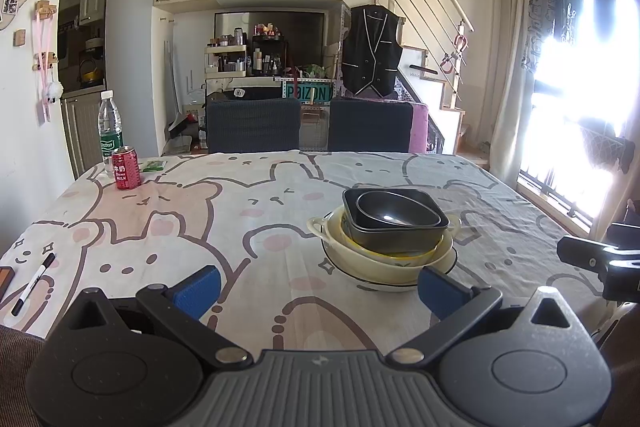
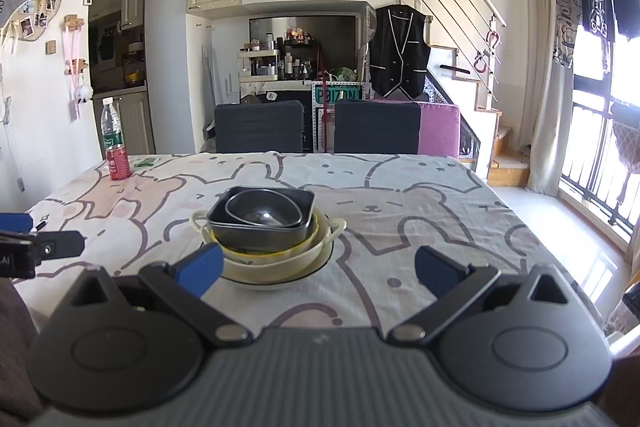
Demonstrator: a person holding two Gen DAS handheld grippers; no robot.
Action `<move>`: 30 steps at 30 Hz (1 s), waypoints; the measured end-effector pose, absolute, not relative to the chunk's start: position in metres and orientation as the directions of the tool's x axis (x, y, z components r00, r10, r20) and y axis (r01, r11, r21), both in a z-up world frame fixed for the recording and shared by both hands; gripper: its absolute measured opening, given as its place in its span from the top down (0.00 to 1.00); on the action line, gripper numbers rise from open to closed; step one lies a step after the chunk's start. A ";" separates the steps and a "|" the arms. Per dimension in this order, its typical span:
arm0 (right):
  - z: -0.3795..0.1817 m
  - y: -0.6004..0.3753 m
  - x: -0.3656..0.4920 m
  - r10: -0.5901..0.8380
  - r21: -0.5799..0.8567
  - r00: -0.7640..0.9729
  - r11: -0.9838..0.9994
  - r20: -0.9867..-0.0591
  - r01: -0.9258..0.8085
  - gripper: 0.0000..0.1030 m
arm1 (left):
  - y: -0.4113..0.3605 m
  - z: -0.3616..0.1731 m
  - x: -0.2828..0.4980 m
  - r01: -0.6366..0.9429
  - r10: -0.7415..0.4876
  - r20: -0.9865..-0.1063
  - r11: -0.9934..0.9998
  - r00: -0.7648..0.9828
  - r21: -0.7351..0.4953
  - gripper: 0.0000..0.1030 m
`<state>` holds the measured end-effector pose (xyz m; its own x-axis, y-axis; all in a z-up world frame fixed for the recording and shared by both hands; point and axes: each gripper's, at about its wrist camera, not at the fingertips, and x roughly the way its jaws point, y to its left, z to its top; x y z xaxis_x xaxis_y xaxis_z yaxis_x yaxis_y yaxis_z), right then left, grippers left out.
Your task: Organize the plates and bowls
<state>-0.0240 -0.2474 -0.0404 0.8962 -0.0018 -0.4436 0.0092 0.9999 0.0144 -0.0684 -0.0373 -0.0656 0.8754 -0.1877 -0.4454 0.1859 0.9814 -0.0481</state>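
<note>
Both claws — left (image 1: pixel 318 289) and right (image 2: pixel 318 273) — hang with fingers spread apart, holding nothing. The stack of bowls (image 1: pixel 390 239) sits on the table (image 1: pixel 192 211), just ahead-right of the left, ahead-left of the right. Best take the top black bowl (image 2: pixel 264 213) by its rim — squarely, without tipping the pile.

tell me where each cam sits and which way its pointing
Left wrist: on the left hand-held gripper, low at the near table edge, facing across the table toward the chairs; its own open blue fingers show, and the right hand-held gripper's tip at the right edge.
Right wrist: on the right hand-held gripper, same direction, further right; its own open fingers show, and the left one's tip at the left edge.
Shared: the stack of dishes, red can, water bottle.
</note>
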 end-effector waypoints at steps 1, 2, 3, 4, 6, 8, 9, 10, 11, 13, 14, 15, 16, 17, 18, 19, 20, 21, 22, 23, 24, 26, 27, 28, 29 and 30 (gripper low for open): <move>-0.040 -0.247 -0.024 -0.002 0.015 0.896 1.000 -0.444 0.010 0.00 | -0.037 -0.066 -0.068 0.185 -0.187 -0.445 0.981 0.876 -0.048 0.00; -0.040 -0.248 -0.024 -0.002 0.015 0.896 1.000 -0.444 0.009 0.00 | -0.037 -0.066 -0.068 0.185 -0.186 -0.446 0.982 0.876 -0.047 0.00; -0.041 -0.247 -0.024 -0.001 0.015 0.896 1.000 -0.445 0.009 0.00 | -0.037 -0.066 -0.068 0.186 -0.188 -0.445 0.981 0.875 -0.048 0.00; -0.040 -0.247 -0.024 0.000 0.015 0.895 1.000 -0.445 0.008 0.00 | -0.037 -0.065 -0.068 0.186 -0.188 -0.446 0.981 0.875 -0.048 0.00; -0.040 -0.247 -0.024 -0.001 0.015 0.895 1.000 -0.445 0.009 0.00 | -0.037 -0.066 -0.068 0.185 -0.187 -0.445 0.982 0.876 -0.048 0.00; -0.040 -0.247 -0.024 -0.001 0.015 0.895 1.000 -0.445 0.009 0.00 | -0.037 -0.066 -0.068 0.186 -0.187 -0.446 0.981 0.875 -0.048 0.00; -0.040 -0.247 -0.024 -0.002 0.016 0.895 1.000 -0.445 0.010 0.00 | -0.037 -0.066 -0.068 0.186 -0.188 -0.445 0.981 0.875 -0.048 0.00; -0.040 -0.247 -0.024 -0.001 0.016 0.895 1.000 -0.445 0.009 0.00 | -0.037 -0.066 -0.068 0.186 -0.188 -0.445 0.981 0.875 -0.048 0.00; -0.040 -0.247 -0.024 -0.001 0.016 0.895 1.000 -0.445 0.009 0.00 | -0.037 -0.065 -0.068 0.186 -0.187 -0.445 0.981 0.876 -0.047 0.00; -0.040 -0.247 -0.024 -0.001 0.016 0.895 1.000 -0.445 0.009 0.00 | -0.037 -0.066 -0.068 0.186 -0.187 -0.445 0.981 0.876 -0.047 0.00; -0.040 -0.248 -0.024 0.000 0.016 0.895 1.000 -0.445 0.008 0.00 | -0.037 -0.066 -0.068 0.186 -0.187 -0.446 0.982 0.875 -0.047 0.00; -0.040 -0.247 -0.024 0.000 0.016 0.895 1.000 -0.446 0.008 0.00 | -0.037 -0.066 -0.068 0.185 -0.186 -0.447 0.982 0.875 -0.047 0.00; -0.040 -0.247 -0.024 -0.001 0.015 0.895 1.000 -0.445 0.009 0.00 | -0.037 -0.066 -0.068 0.185 -0.186 -0.447 0.982 0.875 -0.046 0.00; -0.040 -0.248 -0.024 -0.001 0.016 0.895 1.000 -0.445 0.009 0.00 | -0.037 -0.066 -0.068 0.185 -0.186 -0.446 0.982 0.875 -0.047 0.00; -0.040 -0.248 -0.024 -0.001 0.016 0.895 1.000 -0.446 0.009 0.00 | -0.037 -0.066 -0.069 0.186 -0.187 -0.446 0.981 0.875 -0.048 0.00; -0.040 -0.248 -0.024 -0.001 0.017 0.895 1.000 -0.446 0.009 0.00 | -0.037 -0.066 -0.069 0.186 -0.188 -0.446 0.981 0.875 -0.048 0.00; -0.040 -0.248 -0.024 -0.001 0.016 0.895 1.000 -0.446 0.009 0.00 | -0.037 -0.066 -0.069 0.187 -0.188 -0.445 0.981 0.875 -0.047 0.00; -0.040 -0.248 -0.024 -0.001 0.016 0.895 1.000 -0.446 0.009 0.00 | -0.037 -0.066 -0.069 0.186 -0.187 -0.445 0.981 0.876 -0.046 0.00; -0.040 -0.248 -0.024 0.000 0.016 0.895 1.000 -0.446 0.008 0.00 | -0.037 -0.066 -0.069 0.186 -0.186 -0.444 0.982 0.877 -0.045 0.00; -0.040 -0.248 -0.024 0.000 0.016 0.895 1.000 -0.446 0.008 0.00 | -0.036 -0.066 -0.069 0.186 -0.186 -0.443 0.982 0.877 -0.044 0.00; -0.040 -0.248 -0.024 -0.001 0.016 0.895 1.000 -0.446 0.009 0.00 | -0.037 -0.067 -0.069 0.184 -0.185 -0.443 0.982 0.877 -0.044 0.00; -0.040 -0.248 -0.024 -0.001 0.016 0.895 1.000 -0.447 0.009 0.00 | -0.036 -0.067 -0.069 0.184 -0.184 -0.444 0.982 0.877 -0.045 0.00; -0.040 -0.248 -0.024 -0.001 0.016 0.895 1.000 -0.446 0.009 0.00 | -0.035 -0.067 -0.069 0.184 -0.185 -0.444 0.982 0.877 -0.045 0.00; -0.040 -0.248 -0.024 -0.001 0.017 0.895 1.000 -0.446 0.010 0.00 | -0.035 -0.067 -0.069 0.184 -0.185 -0.443 0.982 0.877 -0.046 0.00; -0.040 -0.248 -0.024 -0.001 0.017 0.895 1.000 -0.446 0.009 0.00 | -0.035 -0.067 -0.069 0.182 -0.183 -0.444 0.982 0.877 -0.046 0.00; -0.040 -0.248 -0.024 0.000 0.017 0.895 1.000 -0.446 0.009 0.00 | -0.035 -0.067 -0.069 0.182 -0.183 -0.445 0.982 0.877 -0.046 0.00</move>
<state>-0.0244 -0.2477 -0.0398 0.8952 -0.0005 -0.4457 0.0091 0.9998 0.0173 -0.0687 -0.0353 -0.0671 0.8766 -0.1832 -0.4450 0.1819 0.9822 -0.0460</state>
